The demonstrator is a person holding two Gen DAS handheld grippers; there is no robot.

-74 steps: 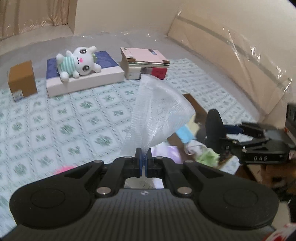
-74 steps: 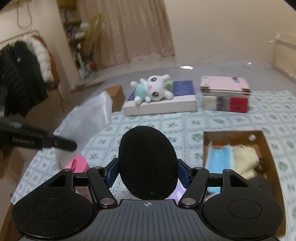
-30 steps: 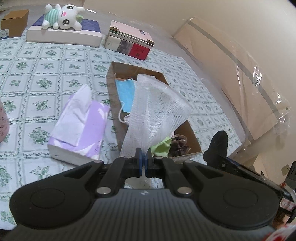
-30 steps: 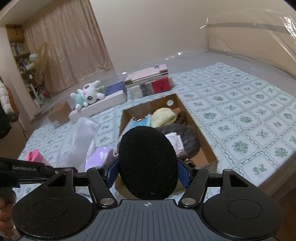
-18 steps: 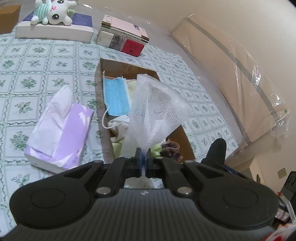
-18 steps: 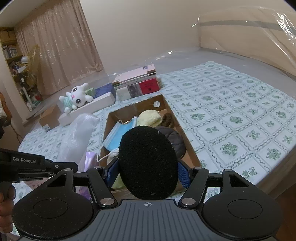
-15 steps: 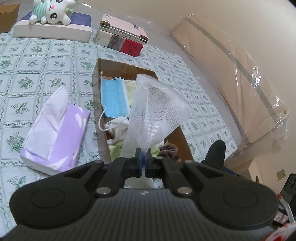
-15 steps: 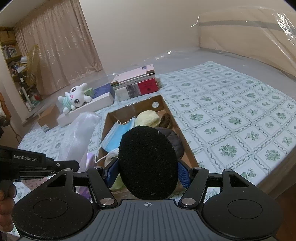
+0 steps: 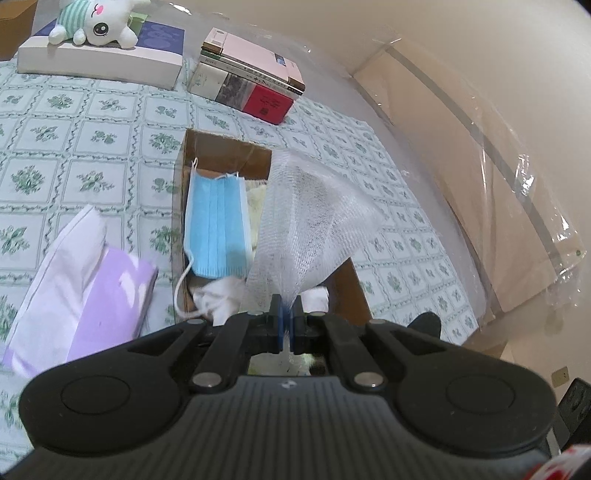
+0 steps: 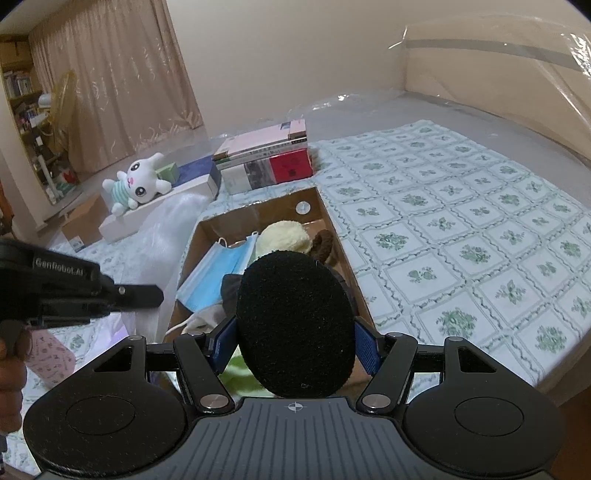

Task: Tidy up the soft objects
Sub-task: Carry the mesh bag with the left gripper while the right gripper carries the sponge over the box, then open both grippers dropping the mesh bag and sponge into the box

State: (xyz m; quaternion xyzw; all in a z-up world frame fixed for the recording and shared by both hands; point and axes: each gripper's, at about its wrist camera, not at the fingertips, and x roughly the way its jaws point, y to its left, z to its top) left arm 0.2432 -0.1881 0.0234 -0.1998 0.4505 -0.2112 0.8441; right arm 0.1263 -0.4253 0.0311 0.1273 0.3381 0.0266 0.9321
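My left gripper is shut on the pinched end of a white mesh net, which fans out above the open cardboard box. In the right wrist view the left gripper hangs by the box's left wall, the net blurred behind it. My right gripper is shut on a black oval sponge over the box's near end. Inside the box lie a blue face mask, a yellow plush, a brown item and dark cloth, partly hidden by the sponge.
A purple tissue pack lies left of the box. A stack of books and a plush bunny on a flat white box sit at the far side. A pink item lies near a hand. The bed's edge runs on the right.
Both grippers have travelled toward and over the cardboard box with their loads still held; the box now sits closer and more central in both views.
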